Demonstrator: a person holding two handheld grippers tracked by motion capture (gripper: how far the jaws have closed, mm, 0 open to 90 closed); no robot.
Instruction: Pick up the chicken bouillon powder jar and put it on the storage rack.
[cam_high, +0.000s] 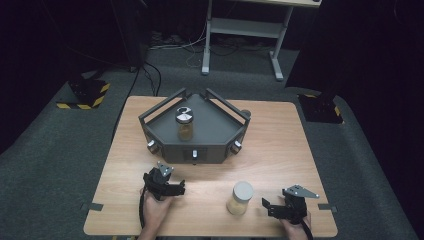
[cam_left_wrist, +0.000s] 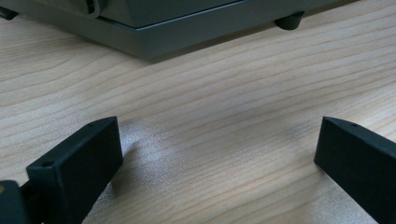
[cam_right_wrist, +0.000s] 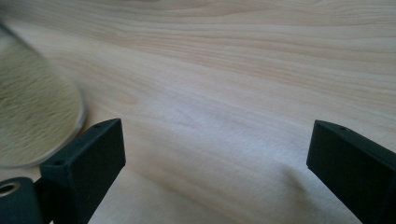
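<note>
A clear jar (cam_high: 240, 198) with a grey lid and yellowish contents stands on the wooden table (cam_high: 280, 145) near the front. A second jar (cam_high: 184, 123) with a shiny metal lid stands inside the dark grey angular tray (cam_high: 210, 132) at the table's middle back. My left gripper (cam_high: 179, 189) rests low in front of the tray, open, with bare wood between its jaws. My right gripper (cam_high: 266, 207) lies to the right of the front jar, open and empty. The front jar's base (cam_right_wrist: 32, 121) blurs at the left of the right gripper view, and the tray's lower edge (cam_left_wrist: 154, 32) runs along the top of the left gripper view.
The tray has knobs (cam_high: 194, 154) along its front faces and raised rails (cam_high: 162, 106) at the back. A white desk frame (cam_high: 245, 30) stands on the grey floor beyond the table. Black blocks with yellow-black tape (cam_high: 87, 92) sit on the floor to both sides.
</note>
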